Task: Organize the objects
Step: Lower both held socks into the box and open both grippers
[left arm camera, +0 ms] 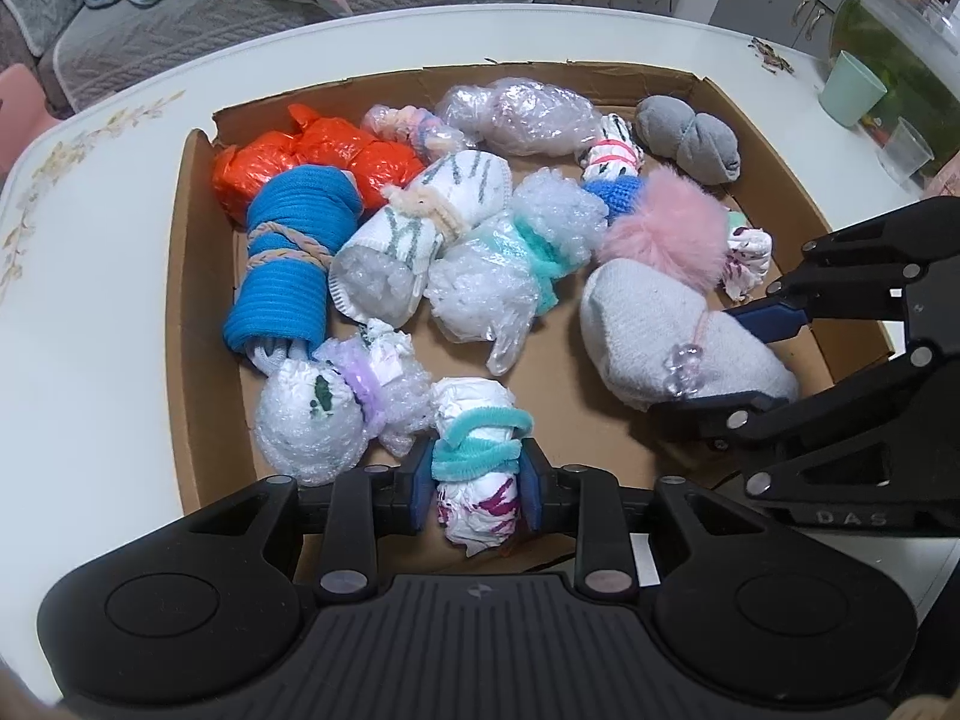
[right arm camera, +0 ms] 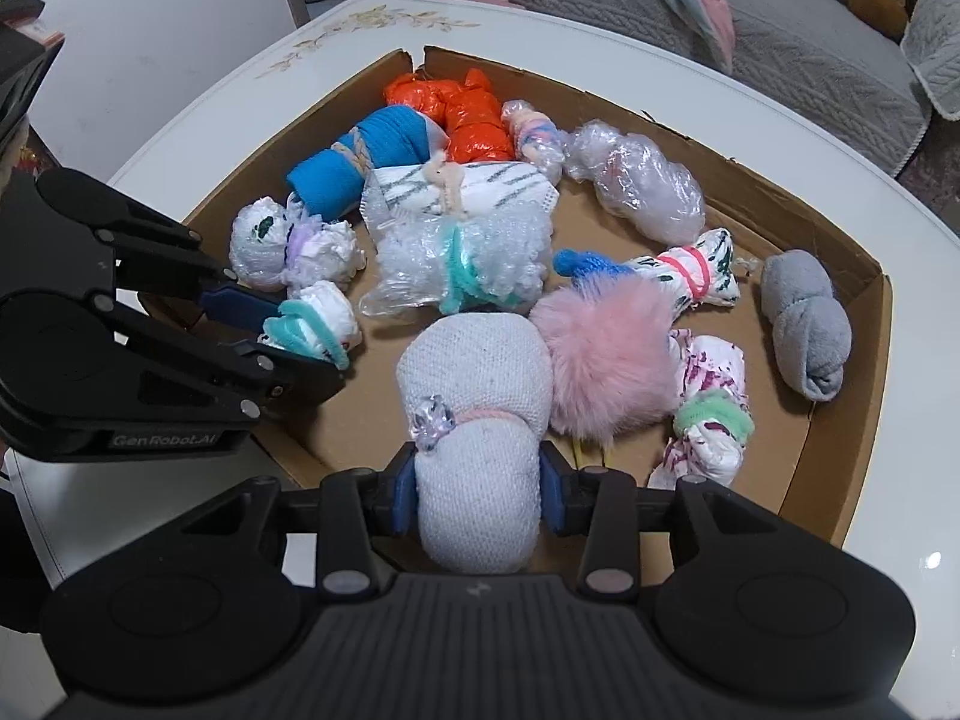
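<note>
My left gripper (left arm camera: 477, 495) has its blue pads either side of a small white printed bundle tied with a teal fuzzy band (left arm camera: 477, 468), at the near edge of the shallow cardboard tray (left arm camera: 180, 312); whether they press it or have just let go I cannot tell. My right gripper (right arm camera: 477, 495) is clamped on the fat pale grey sock roll with a pink band and clear bead (right arm camera: 480, 414), also at the near edge. Beyond lie the pink fluffy pompom (right arm camera: 606, 354), a bubble-wrap bundle (right arm camera: 462, 267), a blue ribbed roll (left arm camera: 285, 264) and an orange plastic parcel (left arm camera: 312, 162). Most bundles already sit in the tray, loosely heaped; I judge the sorting well along, with tidying left.
</note>
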A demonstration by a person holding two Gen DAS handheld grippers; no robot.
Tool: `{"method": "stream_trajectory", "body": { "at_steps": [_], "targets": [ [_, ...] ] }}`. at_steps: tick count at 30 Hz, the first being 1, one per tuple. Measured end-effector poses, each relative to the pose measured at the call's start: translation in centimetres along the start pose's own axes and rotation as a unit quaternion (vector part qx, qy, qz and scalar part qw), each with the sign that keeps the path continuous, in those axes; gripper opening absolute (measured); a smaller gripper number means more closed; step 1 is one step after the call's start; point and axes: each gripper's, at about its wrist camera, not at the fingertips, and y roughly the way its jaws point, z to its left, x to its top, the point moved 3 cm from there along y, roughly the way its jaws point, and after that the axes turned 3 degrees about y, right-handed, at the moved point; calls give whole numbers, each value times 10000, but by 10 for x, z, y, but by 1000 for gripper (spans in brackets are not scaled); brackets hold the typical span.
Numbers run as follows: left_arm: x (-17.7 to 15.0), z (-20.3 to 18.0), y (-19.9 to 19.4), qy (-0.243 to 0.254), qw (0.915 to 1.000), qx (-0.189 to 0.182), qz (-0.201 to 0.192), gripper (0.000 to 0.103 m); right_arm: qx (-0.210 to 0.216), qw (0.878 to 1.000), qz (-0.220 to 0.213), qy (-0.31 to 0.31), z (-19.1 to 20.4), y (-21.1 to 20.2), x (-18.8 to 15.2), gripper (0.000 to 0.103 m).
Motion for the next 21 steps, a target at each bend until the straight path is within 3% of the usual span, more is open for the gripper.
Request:
{"method": "stream_trajectory", "body": {
  "at_steps": [2, 4, 7, 10, 13, 15, 17, 21],
  "targets": [
    [-1, -3, 0, 62, 10000, -51, 18, 47, -12, 10000, -4, -8, 2, -2, 1, 39],
    [-1, -4, -2, 77, 10000, -2, -17, 55, -11, 10000, -48, -31, 4, -6, 2, 48],
    [-2, -2, -10, -47, 10000, -39, -48, 75, -19, 9999, -118, -111, 7, -15, 2, 53],
    [-3, -3, -27, -54, 9999, -58, -114, 87, -37, 9995, -300, -126, 5, -35, -1, 68],
    [-5, -5, -51, 20, 9997, -28, -244, 90, -40, 9972, -746, -1, -2, -72, -10, 76],
    [-8, -5, -65, 41, 9996, 9, -294, 92, -118, 9940, -1082, 92, -11, -96, -23, 94],
    [-11, -6, -75, -2, 9994, -3, -335, 98, -244, 9903, -1352, 197, -20, -115, -42, 95],
    [-15, -9, -92, 4, 9993, -55, -367, 99, -599, 9878, -1422, 184, -33, -121, -78, 94]
  ]
}}
